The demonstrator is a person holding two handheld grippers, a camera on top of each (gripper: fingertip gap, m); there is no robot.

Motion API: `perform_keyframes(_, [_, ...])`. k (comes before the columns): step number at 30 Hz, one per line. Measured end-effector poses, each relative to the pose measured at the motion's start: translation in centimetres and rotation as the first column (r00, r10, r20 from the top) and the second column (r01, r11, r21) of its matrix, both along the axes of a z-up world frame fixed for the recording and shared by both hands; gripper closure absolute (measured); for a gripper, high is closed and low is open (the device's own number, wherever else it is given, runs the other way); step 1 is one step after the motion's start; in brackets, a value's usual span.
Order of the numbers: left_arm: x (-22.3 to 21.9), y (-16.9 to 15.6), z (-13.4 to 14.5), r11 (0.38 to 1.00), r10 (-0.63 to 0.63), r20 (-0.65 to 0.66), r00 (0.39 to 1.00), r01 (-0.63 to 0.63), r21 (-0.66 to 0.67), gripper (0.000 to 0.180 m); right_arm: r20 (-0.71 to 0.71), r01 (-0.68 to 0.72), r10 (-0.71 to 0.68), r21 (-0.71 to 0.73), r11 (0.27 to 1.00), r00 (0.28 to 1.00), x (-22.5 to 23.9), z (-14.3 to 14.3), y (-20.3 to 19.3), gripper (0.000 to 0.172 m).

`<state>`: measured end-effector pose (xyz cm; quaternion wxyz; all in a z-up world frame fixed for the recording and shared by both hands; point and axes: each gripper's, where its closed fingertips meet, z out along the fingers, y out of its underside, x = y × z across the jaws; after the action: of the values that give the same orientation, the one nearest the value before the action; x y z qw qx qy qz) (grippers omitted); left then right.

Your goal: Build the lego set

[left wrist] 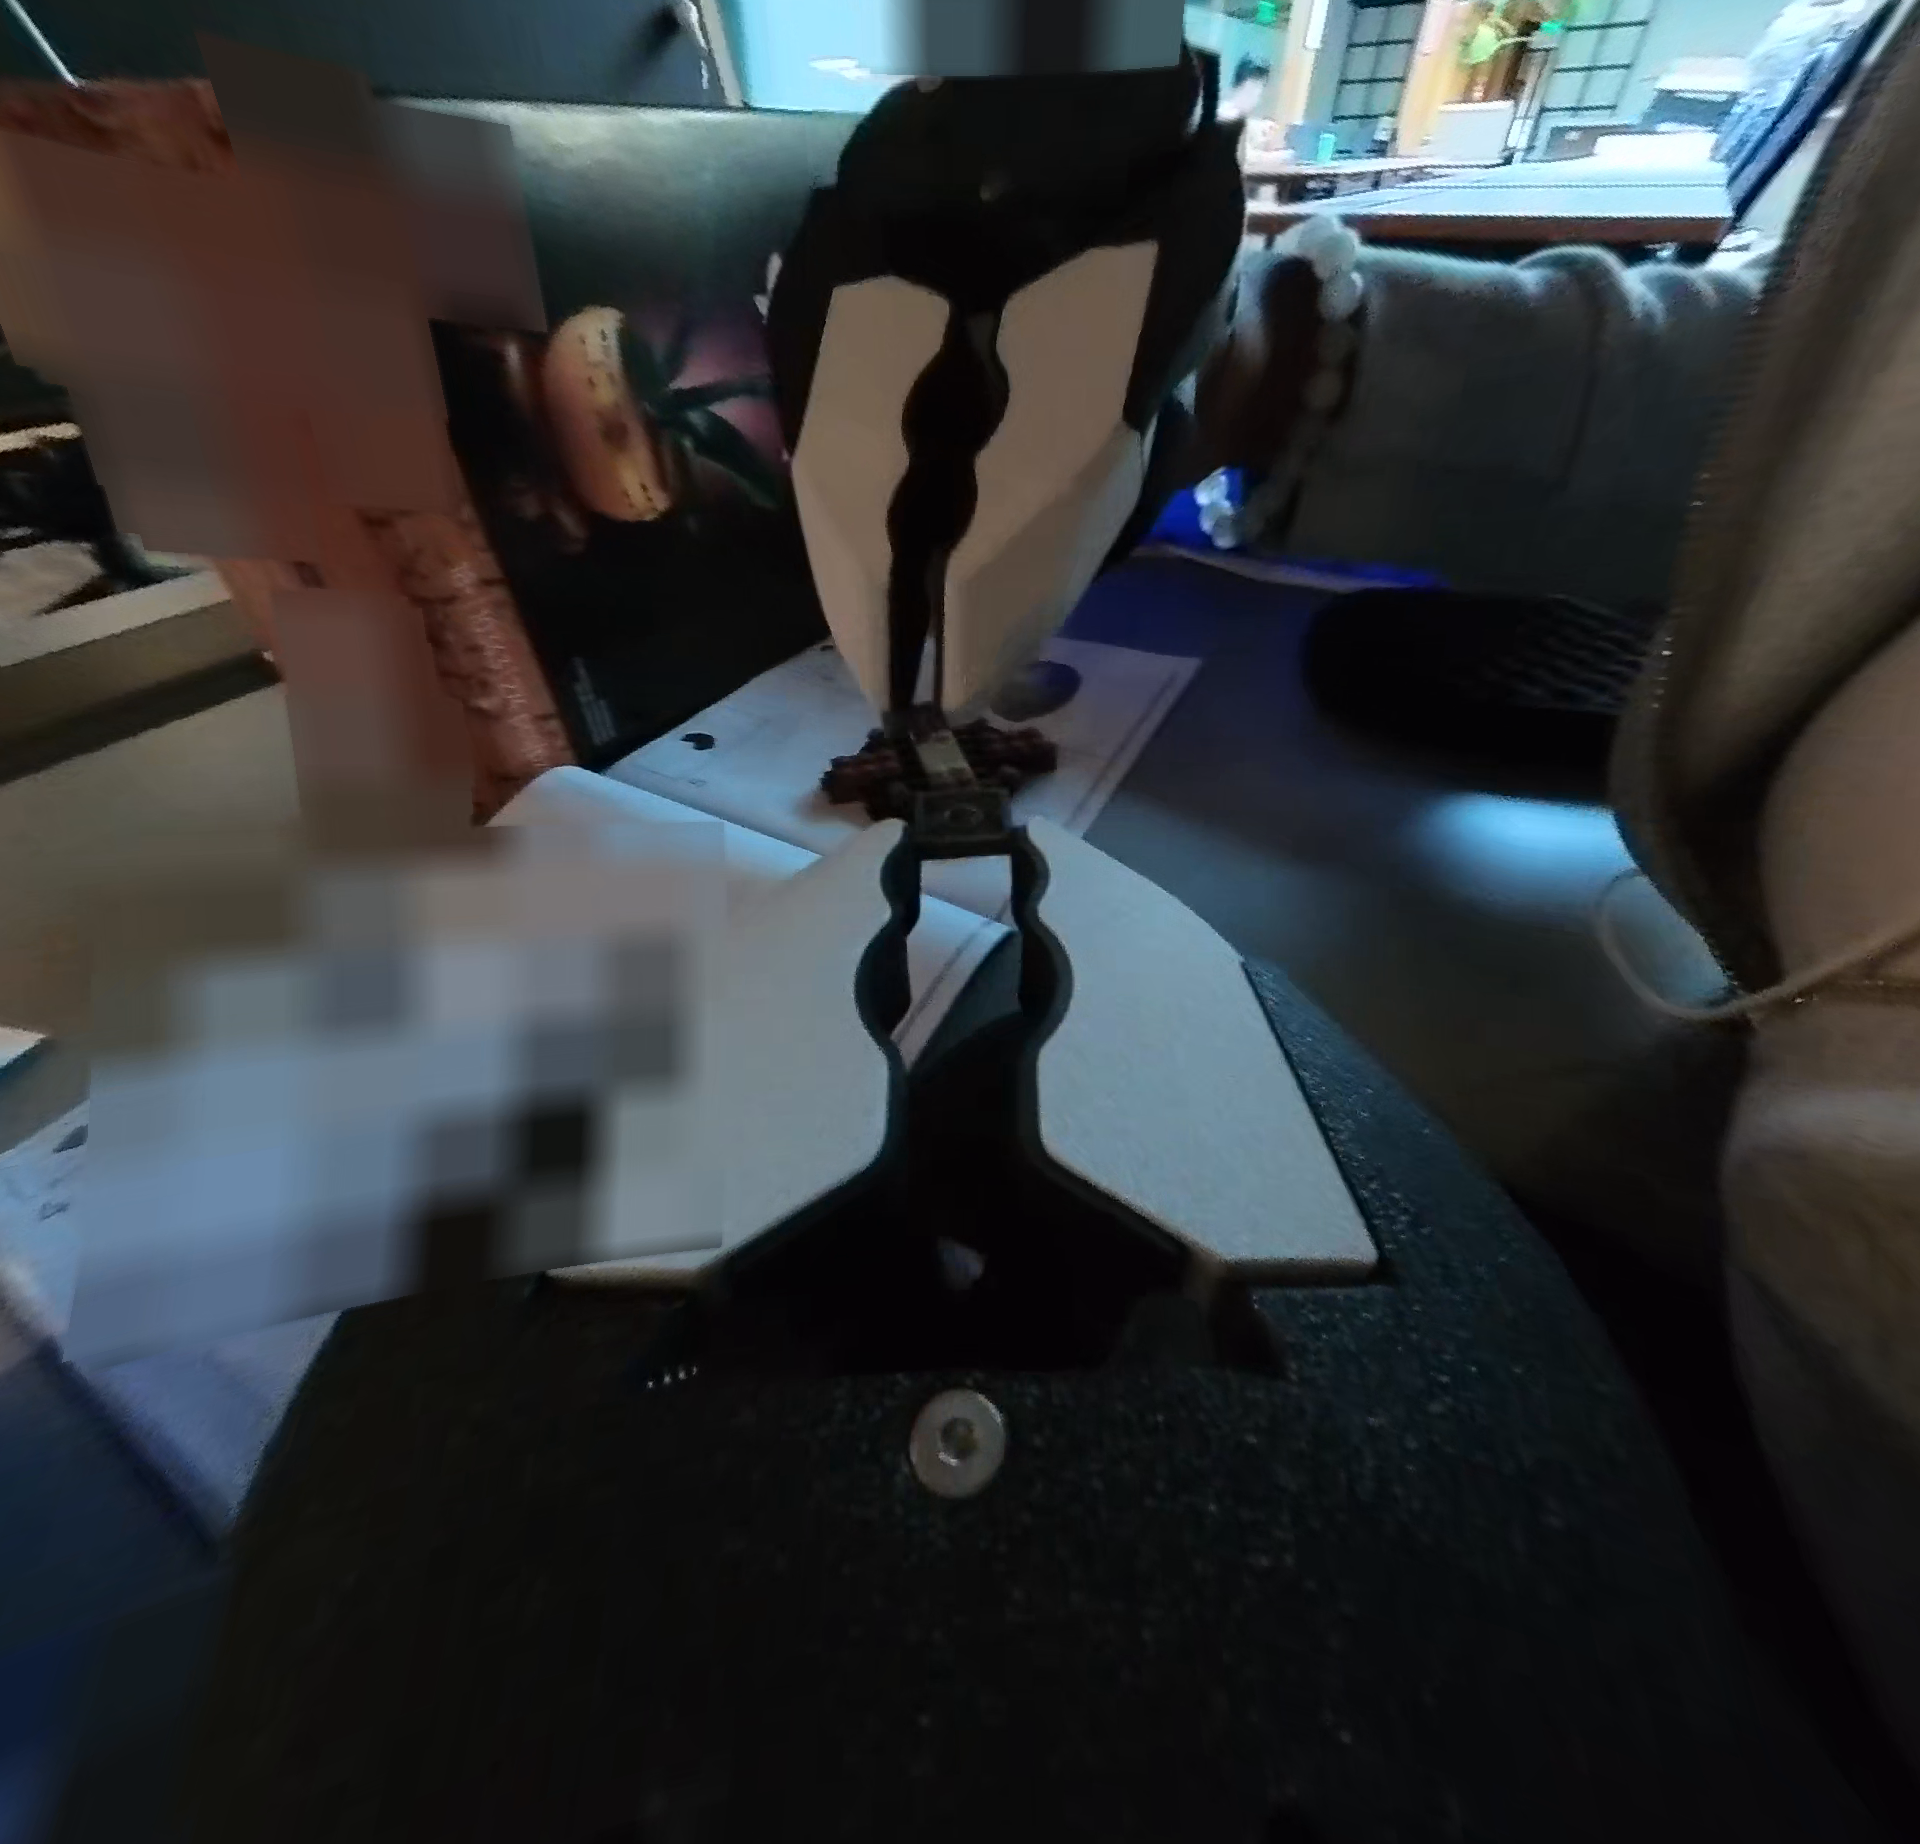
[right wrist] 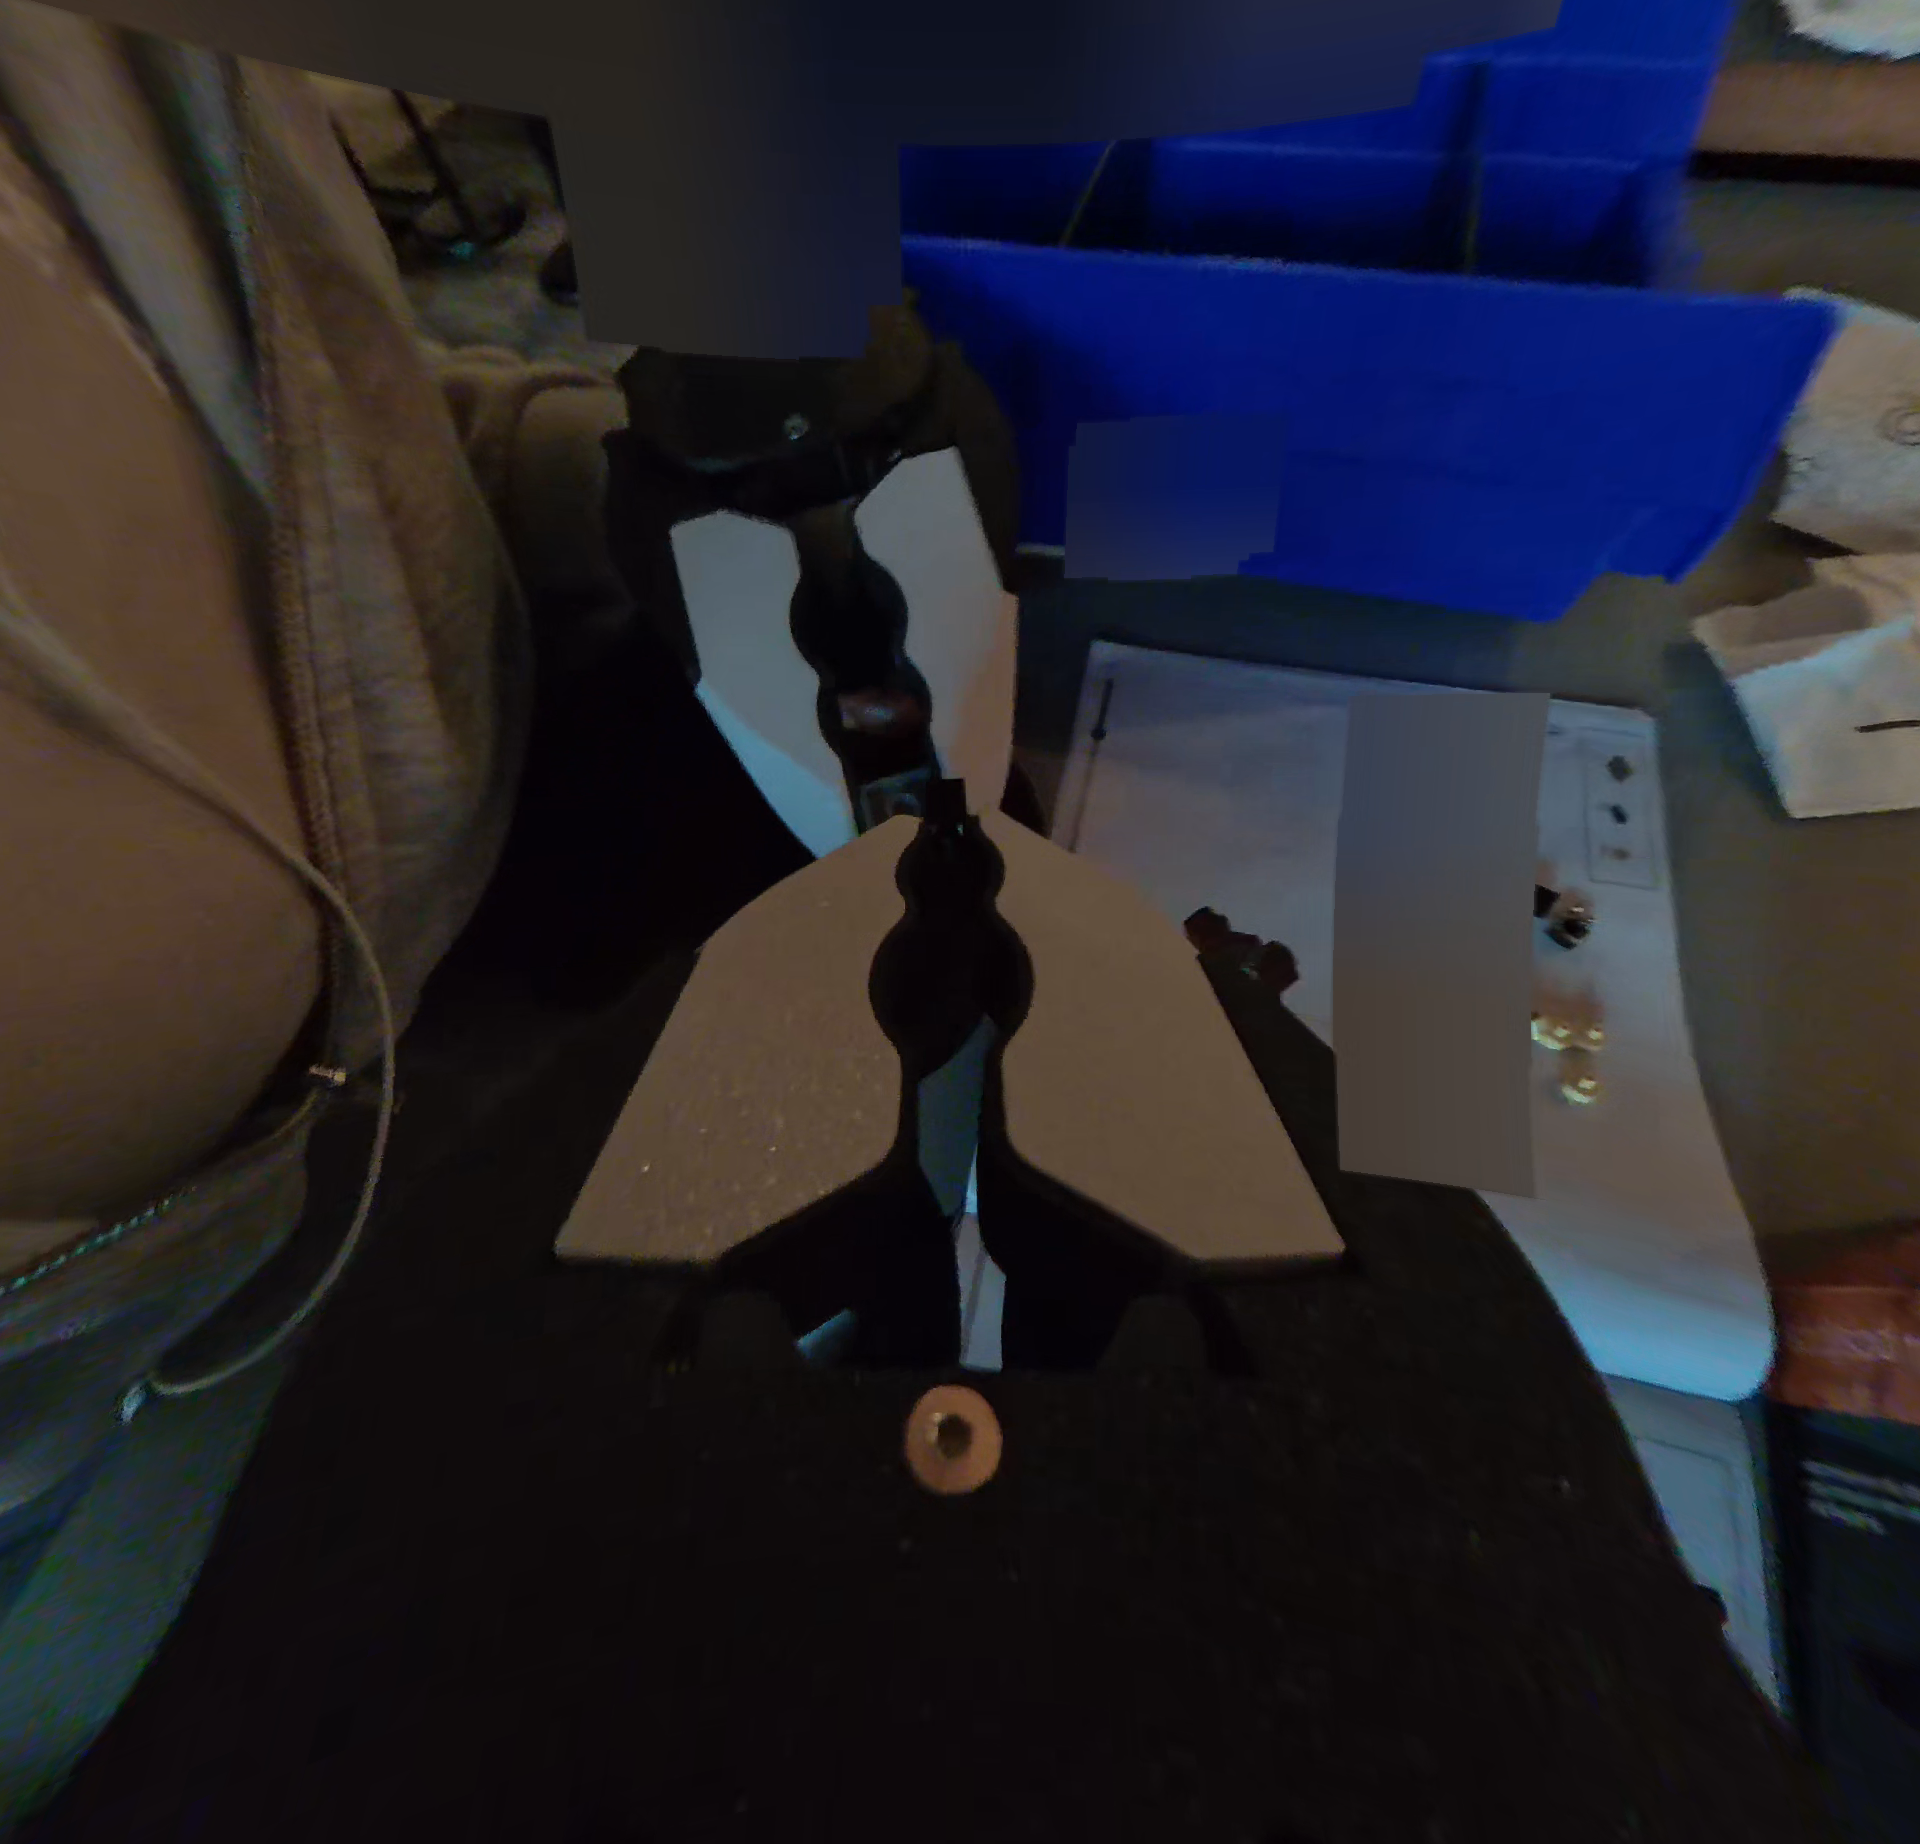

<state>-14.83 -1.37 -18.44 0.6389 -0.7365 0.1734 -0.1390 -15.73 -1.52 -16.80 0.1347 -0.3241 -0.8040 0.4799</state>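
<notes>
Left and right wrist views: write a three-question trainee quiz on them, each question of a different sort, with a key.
1. True or false: the blue bin is divided into compartments.
2. Multiple choice: what colour is the studded block cluster just beyond the meeting fingertips in the left wrist view? A dark red; B yellow; C green.
3. Short answer: whose fingertips stand wider apart, those of the left gripper or those of the right gripper?

Key: 1 true; 2 A; 3 the left gripper's.
</notes>
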Motion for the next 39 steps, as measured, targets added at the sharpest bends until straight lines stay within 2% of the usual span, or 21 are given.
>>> perform_keyframes(9, [0.5,0.0,-0.6,0.998,-0.05,0.002,0.999,0.05,-0.044,0.164,0.042,-0.066,0.062,0.104,0.992,0.997,0.6,-1.4,-0.2,0.169])
perform_keyframes(19, [1.0,0.1,-1.2,0.993,-0.078,-0.028,0.997,0.075,-0.089,0.164,0.058,-0.092,0.084,0.143,0.985,0.995,1.1,-2.2,-0.1,0.169])
perform_keyframes(27, [1.1,0.0,-1.5,0.991,-0.09,-0.042,0.995,0.086,-0.102,0.164,0.081,-0.125,0.106,0.303,0.945,0.991,1.2,-2.6,0.0,0.168])
perform_keyframes(33, [1.1,0.1,-1.6,0.991,-0.087,-0.042,0.995,0.082,-0.104,0.164,0.086,-0.134,0.106,0.459,0.878,0.991,1.2,-2.7,0.1,0.168])
perform_keyframes(39, [0.8,0.1,-1.2,0.994,-0.072,-0.022,0.997,0.07,-0.078,0.164,0.085,-0.112,0.083,0.446,0.888,0.993,0.9,-2.3,0.1,0.168])
